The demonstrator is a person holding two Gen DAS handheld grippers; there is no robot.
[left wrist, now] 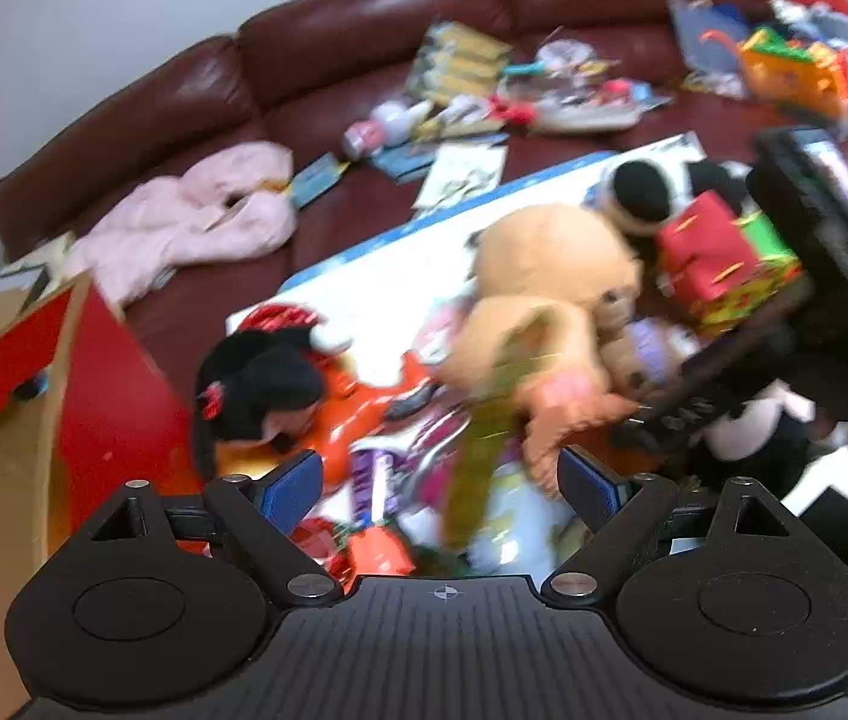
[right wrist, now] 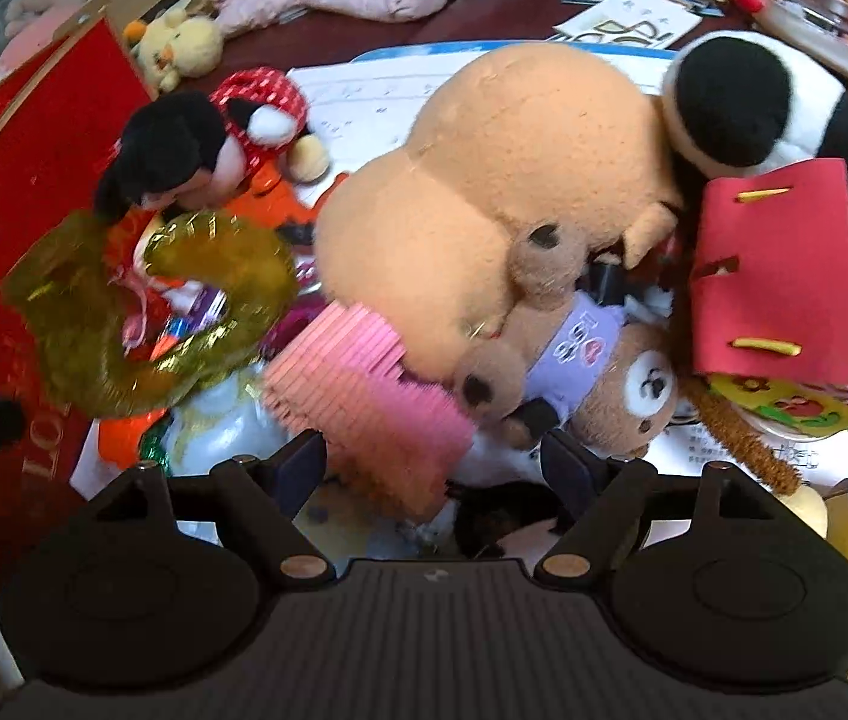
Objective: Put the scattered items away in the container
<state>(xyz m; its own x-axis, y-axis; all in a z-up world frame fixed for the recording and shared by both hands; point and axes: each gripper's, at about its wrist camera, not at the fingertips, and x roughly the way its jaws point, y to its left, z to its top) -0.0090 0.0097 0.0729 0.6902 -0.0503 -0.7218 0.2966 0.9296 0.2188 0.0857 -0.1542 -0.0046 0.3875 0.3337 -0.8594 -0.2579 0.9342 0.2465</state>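
Red cardboard makes up the big box (right wrist: 34, 192), which sits at nine o'clock in the right wrist view, and its flaps (left wrist: 22, 360) stand open at nine o'clock in the left wrist view. Next to it, in the middle, lies a heap of toys on a white board (left wrist: 400, 264). A big tan plush toy (right wrist: 484, 180) lies on top of the heap. A small brown bear in a purple shirt (right wrist: 592, 354) is tucked just under it. A panda plush (right wrist: 742, 102) sits at two o'clock, touching a red felt bag (right wrist: 778, 264) with yellow stitches. A black plush with a red spotted bow (right wrist: 196, 138) lies at ten o'clock, beside the box. A shiny gold foil balloon (right wrist: 160, 312) is at nine o'clock, and it looks blurry. A pink ridged thing (right wrist: 364, 384) lies just in front of the right gripper (right wrist: 433, 468).

The right gripper's fingers are spread wide apart and pinch nothing. The left gripper (left wrist: 442, 480) is spread wide too, with blue pads (left wrist: 289, 489), and it hangs over the heap.

Farther back is a dark red leather sofa (left wrist: 364, 18). A pink jacket (left wrist: 196, 216) lies on it at ten o'clock.
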